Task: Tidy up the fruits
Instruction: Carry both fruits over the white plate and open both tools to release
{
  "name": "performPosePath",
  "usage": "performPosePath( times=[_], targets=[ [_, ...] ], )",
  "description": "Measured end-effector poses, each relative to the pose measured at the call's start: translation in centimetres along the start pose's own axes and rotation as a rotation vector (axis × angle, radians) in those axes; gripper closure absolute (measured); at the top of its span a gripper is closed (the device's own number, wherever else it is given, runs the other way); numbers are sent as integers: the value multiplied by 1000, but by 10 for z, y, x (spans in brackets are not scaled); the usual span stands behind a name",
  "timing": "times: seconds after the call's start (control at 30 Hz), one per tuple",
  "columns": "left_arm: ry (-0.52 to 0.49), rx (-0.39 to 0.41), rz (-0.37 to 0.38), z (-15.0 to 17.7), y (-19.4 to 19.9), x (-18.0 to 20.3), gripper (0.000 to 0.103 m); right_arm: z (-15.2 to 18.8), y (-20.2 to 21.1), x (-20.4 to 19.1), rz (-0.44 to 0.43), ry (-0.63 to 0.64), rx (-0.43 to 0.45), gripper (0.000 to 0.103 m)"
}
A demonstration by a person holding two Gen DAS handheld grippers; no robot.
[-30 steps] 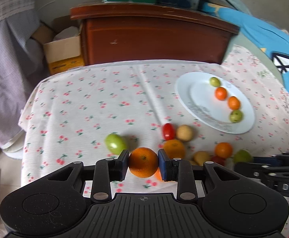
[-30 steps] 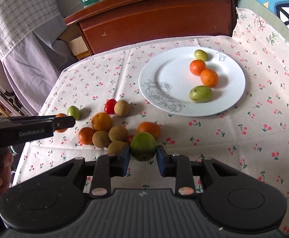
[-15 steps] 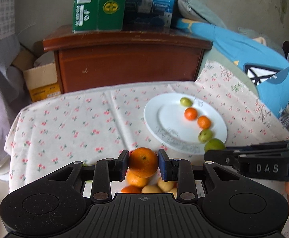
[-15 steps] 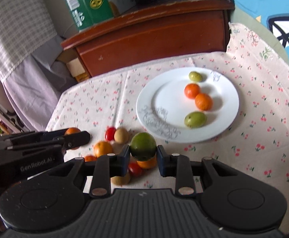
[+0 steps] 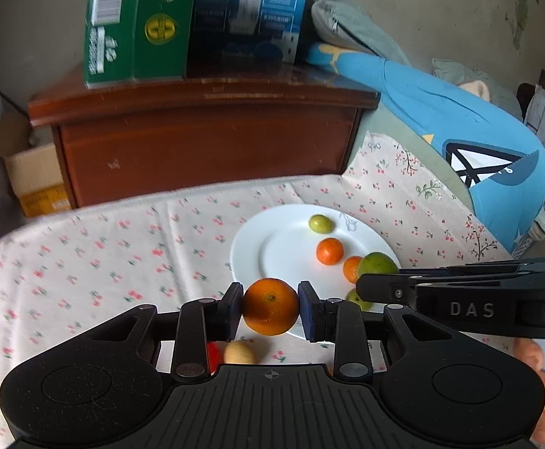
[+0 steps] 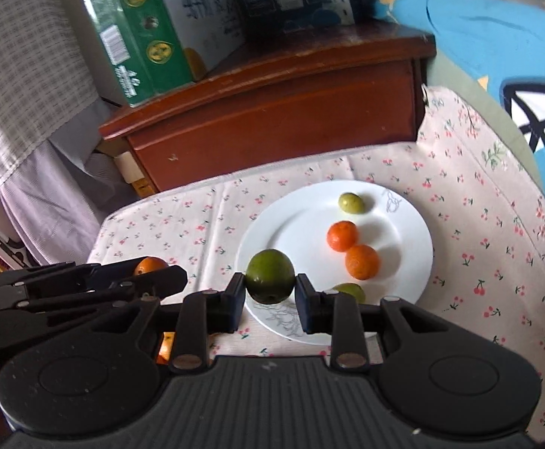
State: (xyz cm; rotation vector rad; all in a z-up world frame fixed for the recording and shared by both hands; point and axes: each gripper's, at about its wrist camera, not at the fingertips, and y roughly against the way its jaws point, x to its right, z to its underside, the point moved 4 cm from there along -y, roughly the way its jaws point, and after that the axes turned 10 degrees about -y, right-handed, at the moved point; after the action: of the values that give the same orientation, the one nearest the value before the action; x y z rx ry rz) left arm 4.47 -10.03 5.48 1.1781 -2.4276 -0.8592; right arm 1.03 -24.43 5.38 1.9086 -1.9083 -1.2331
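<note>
Soft daylight, faint shadows, motion-blurred background, fisheye-warped dark corners

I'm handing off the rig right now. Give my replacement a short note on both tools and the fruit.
Left tool: shut on an orange, held near the white plate's near rim.
Right tool: shut on a green fruit, also above the near rim.
Done: four fruits on the plate, two green, two orange.
Left: set both held fruits down; a red fruit and a tan fruit still lie on the tablecloth.
</note>
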Motion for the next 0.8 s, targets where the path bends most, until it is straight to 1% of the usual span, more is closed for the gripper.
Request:
performPosePath(
  times=[0.07, 0.17, 0.27, 0.47, 0.6, 0.8],
  targets=[
    [4, -12, 9, 0, -8, 1, 74, -2, -6, 4, 19, 9, -2, 75],
    [-7, -26, 11, -2, -20, 0, 74, -6, -13, 10, 20, 3, -10, 75],
    [12, -44, 18, -3, -34, -3, 74, -9, -19, 13, 26, 16, -12, 75],
    [18, -71, 28, -6, -58, -7, 74, -14, -35, 22, 39, 2, -22, 75],
    [19, -77, 43, -8, -70, -6, 74, -16, -45, 29, 55, -11, -26, 74],
    [27, -88, 40, -9, -82, -5, 72, -19, -56, 37, 64, -37, -28, 73]
  ],
)
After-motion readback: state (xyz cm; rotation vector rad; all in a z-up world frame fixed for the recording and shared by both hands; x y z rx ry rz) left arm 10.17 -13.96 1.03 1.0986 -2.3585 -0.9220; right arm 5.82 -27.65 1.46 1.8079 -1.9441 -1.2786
